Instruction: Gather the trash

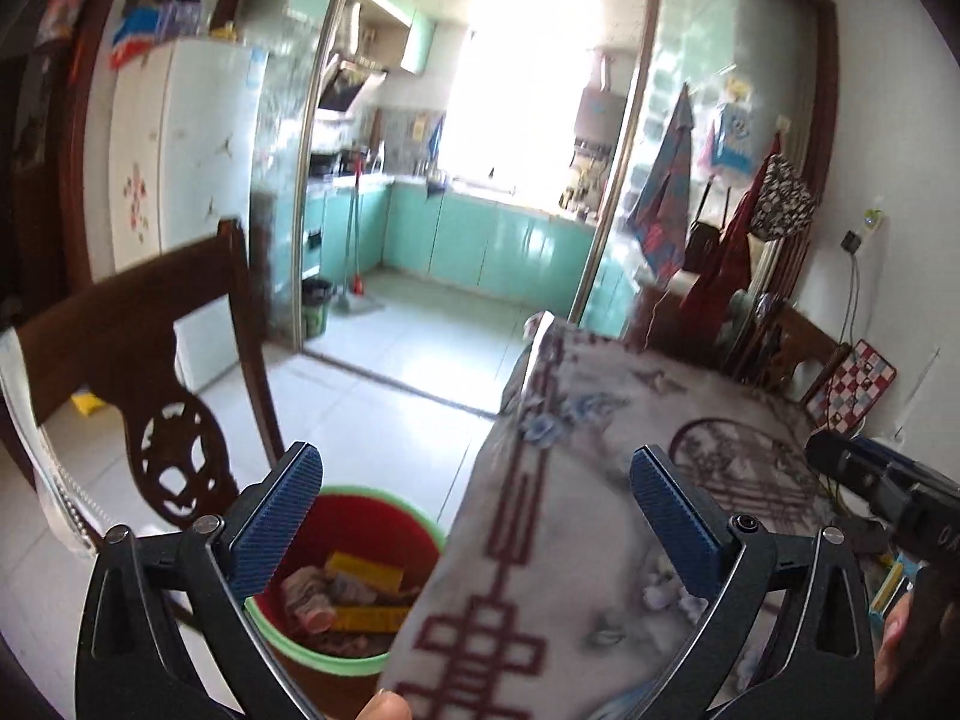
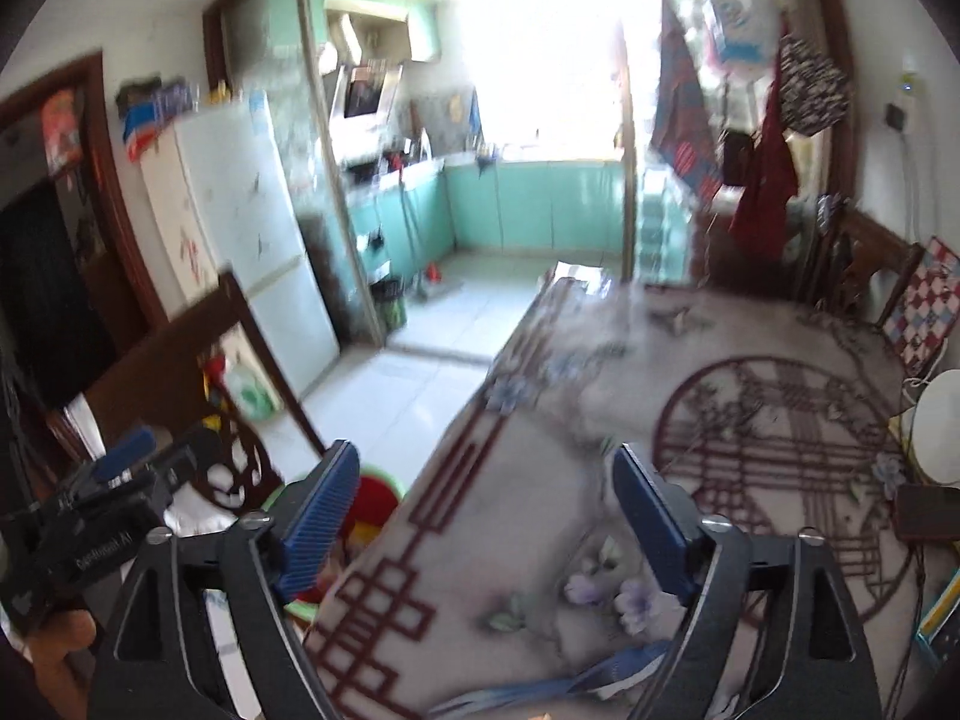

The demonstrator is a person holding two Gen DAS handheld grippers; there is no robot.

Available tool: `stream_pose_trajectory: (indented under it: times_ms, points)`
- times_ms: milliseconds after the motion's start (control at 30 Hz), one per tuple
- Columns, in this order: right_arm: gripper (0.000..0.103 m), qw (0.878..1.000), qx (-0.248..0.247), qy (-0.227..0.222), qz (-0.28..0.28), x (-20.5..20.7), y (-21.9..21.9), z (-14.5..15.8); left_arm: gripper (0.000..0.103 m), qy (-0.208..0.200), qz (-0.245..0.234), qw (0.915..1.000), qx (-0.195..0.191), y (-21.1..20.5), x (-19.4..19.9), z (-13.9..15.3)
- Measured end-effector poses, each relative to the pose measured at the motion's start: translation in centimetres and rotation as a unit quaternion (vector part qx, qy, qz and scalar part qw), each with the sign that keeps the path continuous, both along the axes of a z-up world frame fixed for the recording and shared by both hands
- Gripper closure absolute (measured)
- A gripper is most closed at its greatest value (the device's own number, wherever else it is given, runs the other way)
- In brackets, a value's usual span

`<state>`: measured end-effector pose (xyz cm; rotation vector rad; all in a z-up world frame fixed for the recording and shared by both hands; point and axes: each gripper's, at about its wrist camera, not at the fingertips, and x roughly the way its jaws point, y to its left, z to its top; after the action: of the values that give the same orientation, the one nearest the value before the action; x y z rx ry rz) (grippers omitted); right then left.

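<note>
Your left gripper [image 1: 474, 510] hangs with its blue-padded fingers spread wide and nothing between them, straddling the near corner of the table [image 1: 600, 480], which is draped in a patterned cloth with maroon fretwork borders and grey-blue flowers. At 7 o'clock in the left wrist view, on the pale tiled floor just beside the table's edge, sits the trash bin [image 1: 354, 576]: red inside, green rim, partly hidden by the cloth and by your left-hand finger pad. Inside it you can see a crumpled pinkish wad, flat yellow packaging pieces and some darker scraps; the rest of the contents is hidden. A carved dark wooden chair [image 1: 150, 360] stands at 9 o'clock, near the bin. Your right gripper [image 2: 486, 504] is also spread open and empty, held above the tablecloth; this view is blurred. From here the bin [image 2: 375, 498] shows only as a red and green sliver at 7 o'clock, behind the left finger. A blue strap [image 2: 540, 687] lies on the cloth at 6 o'clock. At 3 o'clock on the table's far side sit a white round object [image 2: 939, 426] and a dark flat item [image 2: 927, 513]. A white fridge [image 2: 240, 210] stands at 10 o'clock, and beyond it a kitchen with mint-green cabinets [image 2: 528, 204] at 12 o'clock.
</note>
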<state>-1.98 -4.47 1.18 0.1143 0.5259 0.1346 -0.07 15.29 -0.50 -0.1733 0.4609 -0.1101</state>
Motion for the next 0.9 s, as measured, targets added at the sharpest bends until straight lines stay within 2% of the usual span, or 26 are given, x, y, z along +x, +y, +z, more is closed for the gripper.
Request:
stream_pose_trajectory:
  times_ms: [67, 100, 167, 233, 300, 500, 900]
  points:
    - [0.003, 0.999, -0.012, -0.040, -0.024, -1.2, -1.5, 1.1, 0.000, -0.023, 0.006, 0.9997, 0.003, -1.7, -1.1, 0.9]
    - [0.002, 0.998, -0.018, -0.045, -0.036, -1.5, -2.1, 1.6, 0.000, -0.031, 0.008, 0.9995, 0.002, -2.5, -1.6, 1.3]
    - [0.001, 0.998, -0.012, -0.028, -0.048, -1.8, -3.6, 2.3, 0.000, -0.029, 0.010, 0.9995, 0.000, -4.1, -2.1, 2.0]
    - [0.001, 0.999, -0.001, 0.014, -0.047, -1.6, -5.0, 2.7, 0.000, -0.013, 0.004, 0.9999, -0.005, -5.4, -2.1, 2.3]
    - [0.001, 0.998, 0.009, 0.028, -0.047, -1.6, -6.2, 2.9, 0.000, -0.006, 0.009, 0.9998, -0.015, -6.2, -2.3, 2.5]
    - [0.001, 0.998, -0.004, 0.027, -0.057, -2.9, -9.2, 3.3, 0.000, -0.009, 0.036, 0.9993, 0.002, -7.5, -3.5, 3.8]
    - [0.001, 0.997, -0.014, 0.023, -0.068, -3.8, -11.0, 4.0, 0.000, 0.002, 0.040, 0.9991, 0.010, -9.4, -4.3, 4.1]
